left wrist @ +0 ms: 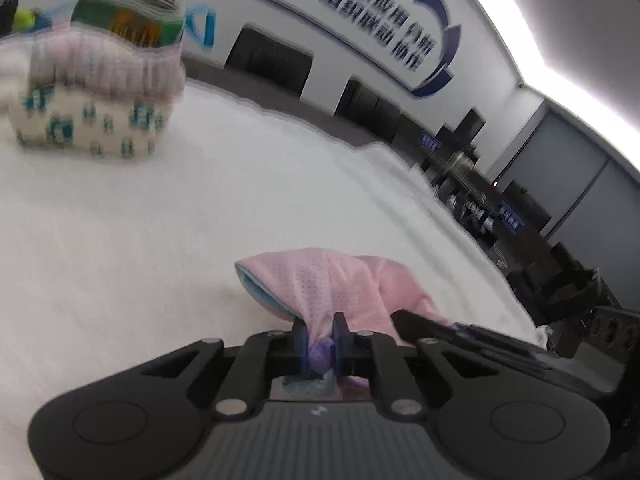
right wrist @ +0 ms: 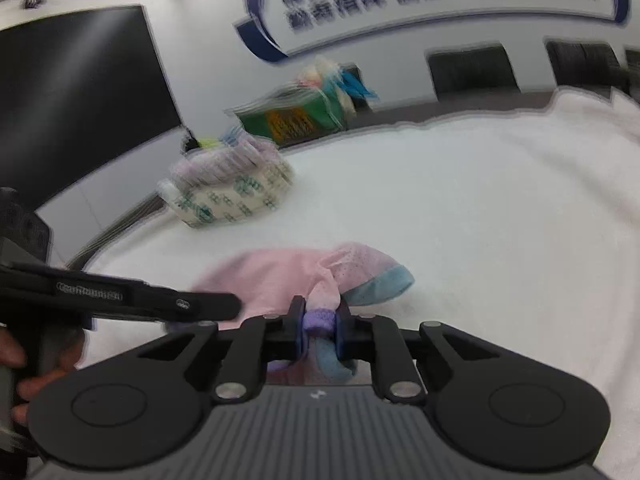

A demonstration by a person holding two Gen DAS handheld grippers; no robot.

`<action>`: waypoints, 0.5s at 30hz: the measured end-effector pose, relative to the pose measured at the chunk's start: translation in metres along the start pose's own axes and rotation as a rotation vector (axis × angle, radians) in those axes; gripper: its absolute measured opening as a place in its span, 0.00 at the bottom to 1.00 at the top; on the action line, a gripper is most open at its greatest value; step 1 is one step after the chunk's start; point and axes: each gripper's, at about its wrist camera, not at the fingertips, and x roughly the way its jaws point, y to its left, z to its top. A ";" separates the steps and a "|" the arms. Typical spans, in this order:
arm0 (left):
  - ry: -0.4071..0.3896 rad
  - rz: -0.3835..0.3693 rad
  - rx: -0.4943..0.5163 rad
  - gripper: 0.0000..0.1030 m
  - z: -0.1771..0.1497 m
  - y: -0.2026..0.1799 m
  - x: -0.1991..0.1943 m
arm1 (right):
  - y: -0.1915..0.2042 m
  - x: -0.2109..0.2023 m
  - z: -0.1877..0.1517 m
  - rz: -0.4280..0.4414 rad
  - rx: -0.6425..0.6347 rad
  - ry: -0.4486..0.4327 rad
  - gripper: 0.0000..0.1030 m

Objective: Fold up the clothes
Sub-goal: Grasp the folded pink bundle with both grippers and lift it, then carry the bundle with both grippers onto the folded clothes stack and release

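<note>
both grippers point forward and a little downward over the white table [left wrist: 140, 240], close to its near edge, and both hold the same pink garment [left wrist: 340, 280]. the left gripper [left wrist: 320, 334] has its jaws clamped on a bunched part of this garment, where pink mesh cloth and a purple seam are squeezed between the blue pads; a light blue hem hangs open to the left of the jaws. the right gripper [right wrist: 319, 320] has its jaws closed on the cloth too, with a purple band and a light blue strip pressed between them. in the right wrist view the left gripper comes in from the left side as a long dark bar, almost level, and a hand [right wrist: 24, 376] is wrapped around its handle at the left edge of the picture. the garment lies partly on the table between the two grippers, and its gripped edge is lifted up to the jaws. farther back, toward the far left part of the table, stands a pile of folded clothes [right wrist: 232, 188], and behind it a green box [right wrist: 296, 116]; both are blurred.
</note>
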 end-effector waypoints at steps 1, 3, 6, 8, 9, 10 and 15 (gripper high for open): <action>-0.034 -0.003 0.009 0.09 0.007 0.000 -0.010 | 0.010 -0.003 0.010 0.009 -0.027 -0.027 0.13; -0.110 0.000 0.019 0.09 0.027 0.000 -0.031 | 0.028 -0.007 0.031 0.029 -0.082 -0.077 0.13; -0.210 0.032 0.060 0.09 0.070 0.000 -0.056 | 0.048 0.007 0.068 0.052 -0.141 -0.130 0.13; -0.251 0.052 0.081 0.09 0.100 0.004 -0.068 | 0.061 0.021 0.096 0.066 -0.164 -0.165 0.13; -0.264 0.068 0.089 0.09 0.116 0.007 -0.071 | 0.067 0.028 0.110 0.073 -0.176 -0.184 0.13; -0.278 0.083 0.098 0.09 0.130 0.011 -0.074 | 0.075 0.035 0.124 0.078 -0.188 -0.201 0.13; -0.306 0.143 0.120 0.09 0.193 0.043 -0.077 | 0.105 0.093 0.187 0.096 -0.222 -0.219 0.13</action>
